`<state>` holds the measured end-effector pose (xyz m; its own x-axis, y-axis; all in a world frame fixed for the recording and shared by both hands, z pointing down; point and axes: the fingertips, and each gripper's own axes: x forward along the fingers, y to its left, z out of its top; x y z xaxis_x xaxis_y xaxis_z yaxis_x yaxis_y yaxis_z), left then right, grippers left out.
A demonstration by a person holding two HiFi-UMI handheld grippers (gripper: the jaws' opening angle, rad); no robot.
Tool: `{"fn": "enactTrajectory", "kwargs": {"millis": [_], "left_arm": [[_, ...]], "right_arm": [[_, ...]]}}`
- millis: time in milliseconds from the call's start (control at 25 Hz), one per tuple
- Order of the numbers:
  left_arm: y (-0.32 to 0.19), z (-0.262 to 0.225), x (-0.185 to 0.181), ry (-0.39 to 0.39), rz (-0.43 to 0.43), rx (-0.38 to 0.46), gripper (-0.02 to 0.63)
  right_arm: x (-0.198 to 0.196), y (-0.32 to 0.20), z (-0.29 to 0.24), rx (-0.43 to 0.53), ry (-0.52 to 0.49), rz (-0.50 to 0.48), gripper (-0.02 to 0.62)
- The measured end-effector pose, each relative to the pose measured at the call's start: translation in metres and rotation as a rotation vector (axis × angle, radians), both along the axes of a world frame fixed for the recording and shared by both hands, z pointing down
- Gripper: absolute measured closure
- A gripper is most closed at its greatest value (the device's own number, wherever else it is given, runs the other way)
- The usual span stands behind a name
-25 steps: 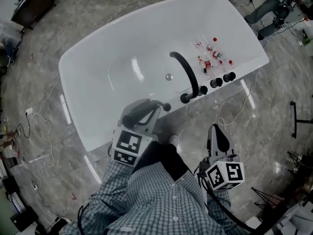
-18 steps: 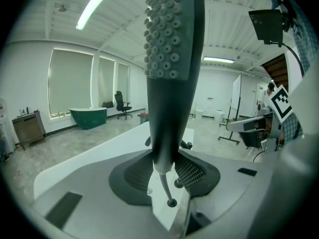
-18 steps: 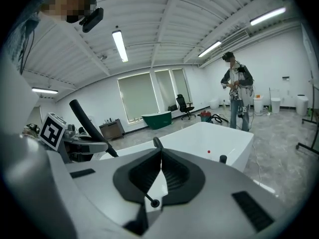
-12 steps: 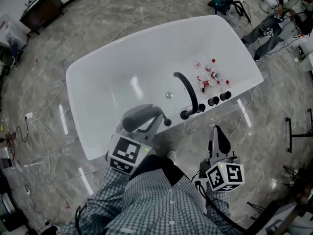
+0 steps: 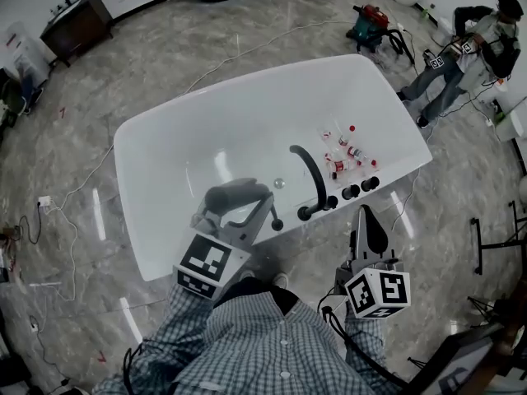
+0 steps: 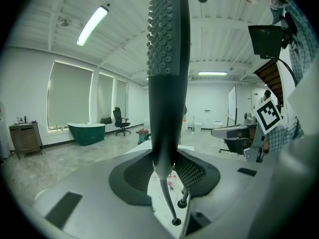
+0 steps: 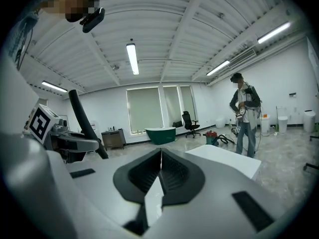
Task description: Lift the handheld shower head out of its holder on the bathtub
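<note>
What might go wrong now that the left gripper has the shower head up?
The hose runs from the shower head down to the tub rim; lifting much farther may yank it taut. The left gripper clamps only the handle's bottom end, so the tall head could tip or slip.

Dark grey handheld shower head [image 6: 167,83], clamped upright between the left gripper [image 6: 167,169] fingers [image 6: 130,176], thin hose [image 6: 167,199] hanging below them
</note>
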<state>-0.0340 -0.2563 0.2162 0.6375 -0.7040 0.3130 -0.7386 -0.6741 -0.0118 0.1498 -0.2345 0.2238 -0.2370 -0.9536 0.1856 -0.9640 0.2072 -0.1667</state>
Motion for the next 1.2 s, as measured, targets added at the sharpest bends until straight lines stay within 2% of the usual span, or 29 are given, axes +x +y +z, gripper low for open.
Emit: {"fn": "enactTrajectory", "kwargs": {"millis": [280,720,880,1080,1200], "left_arm": [[0.001,-0.038,-0.018,0.038,-0.006,0.051,0.48],[0.006,-0.084,-0.012,0.073,0.038,0.169,0.48],[0.007,-0.096,-0.013,0.081,0.043,0.187,0.48],[0.014,-0.122,-0.033,0.094,0.043,0.216,0.48],[0.018,-0.132,-0.034,0.106,0.04,0.236,0.48]], "right_arm": [[-0.006,-0.003,-0.02,0.037,0.02,-0.017,0.578],[0.003,-0.004,-0.04,0.073,0.029,-0.012,0.578],[0.001,-0.007,-0.061,0.12,0.049,-0.029,0.578],[-0.013,-0.004,-0.095,0.162,-0.014,-0.045,0.578],[-0.008,-0.004,-0.101,0.182,-0.044,-0.044,0.578]]}}
